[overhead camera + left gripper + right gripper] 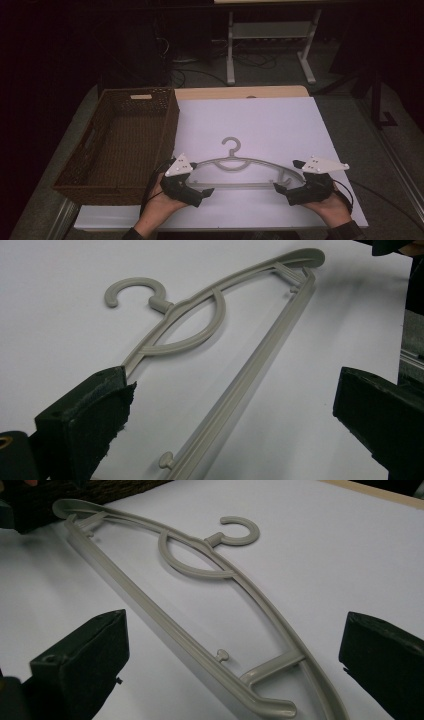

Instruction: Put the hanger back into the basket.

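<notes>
Left gripper [204, 192]: jaws spread wide, straddling the hanger's left end, nothing grasped.
Right gripper [281, 192]: jaws likewise released around the right end.
Hanger [235, 165]: grey plastic, flat on the white sheet [280, 125], hook pointing away.
Basket [165, 127]: brown wicker, left of the hanger.

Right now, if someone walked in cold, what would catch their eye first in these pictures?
The grey plastic hanger lying flat on the white table top, hook pointing away from the person. Next, the left gripper and right gripper, one at each end of the hanger, jaws wide open in both gripper views. Then the empty brown wicker basket at the table's left.
</notes>
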A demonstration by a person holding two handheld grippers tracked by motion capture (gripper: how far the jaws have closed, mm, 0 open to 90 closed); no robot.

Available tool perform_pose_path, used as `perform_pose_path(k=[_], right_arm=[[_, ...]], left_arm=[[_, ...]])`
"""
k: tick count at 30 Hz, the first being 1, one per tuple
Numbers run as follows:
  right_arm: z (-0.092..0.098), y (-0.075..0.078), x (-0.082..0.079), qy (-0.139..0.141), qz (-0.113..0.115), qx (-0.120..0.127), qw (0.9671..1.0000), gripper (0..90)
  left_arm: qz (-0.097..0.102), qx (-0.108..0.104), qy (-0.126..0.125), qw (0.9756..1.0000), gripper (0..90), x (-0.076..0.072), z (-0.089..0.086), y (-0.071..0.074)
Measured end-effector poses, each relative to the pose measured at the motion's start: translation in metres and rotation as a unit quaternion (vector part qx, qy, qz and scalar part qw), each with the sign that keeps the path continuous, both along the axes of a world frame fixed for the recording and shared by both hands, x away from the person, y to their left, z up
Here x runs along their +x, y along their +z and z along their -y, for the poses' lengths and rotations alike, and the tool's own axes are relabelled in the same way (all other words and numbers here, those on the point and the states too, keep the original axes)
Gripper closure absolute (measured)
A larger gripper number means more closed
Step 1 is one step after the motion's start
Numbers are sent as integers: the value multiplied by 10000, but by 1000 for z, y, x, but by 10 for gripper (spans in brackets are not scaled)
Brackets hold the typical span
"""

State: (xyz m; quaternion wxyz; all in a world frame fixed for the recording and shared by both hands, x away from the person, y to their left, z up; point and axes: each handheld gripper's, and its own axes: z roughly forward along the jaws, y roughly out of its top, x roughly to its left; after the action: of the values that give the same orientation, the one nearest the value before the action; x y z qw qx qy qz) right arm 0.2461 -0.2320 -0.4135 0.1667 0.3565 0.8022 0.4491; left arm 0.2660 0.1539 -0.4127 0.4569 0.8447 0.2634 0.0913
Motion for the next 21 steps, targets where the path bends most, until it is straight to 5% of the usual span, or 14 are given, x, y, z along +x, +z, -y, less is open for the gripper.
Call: perform_pose_path(k=[15, 20, 21], right_arm=[[-1, -1, 5, 56, -120, -36, 9999, 6], [-4, 1, 6, 97, -159, -38, 9998, 72], [-6, 3, 8, 124, -212, -48, 9997, 143]], left_arm=[[-33, 28, 15, 10000, 11, 4, 2, 1], [-47, 13, 12, 10000, 11, 5, 2, 1], [-51, 24, 9, 10000, 11, 5, 3, 1]])
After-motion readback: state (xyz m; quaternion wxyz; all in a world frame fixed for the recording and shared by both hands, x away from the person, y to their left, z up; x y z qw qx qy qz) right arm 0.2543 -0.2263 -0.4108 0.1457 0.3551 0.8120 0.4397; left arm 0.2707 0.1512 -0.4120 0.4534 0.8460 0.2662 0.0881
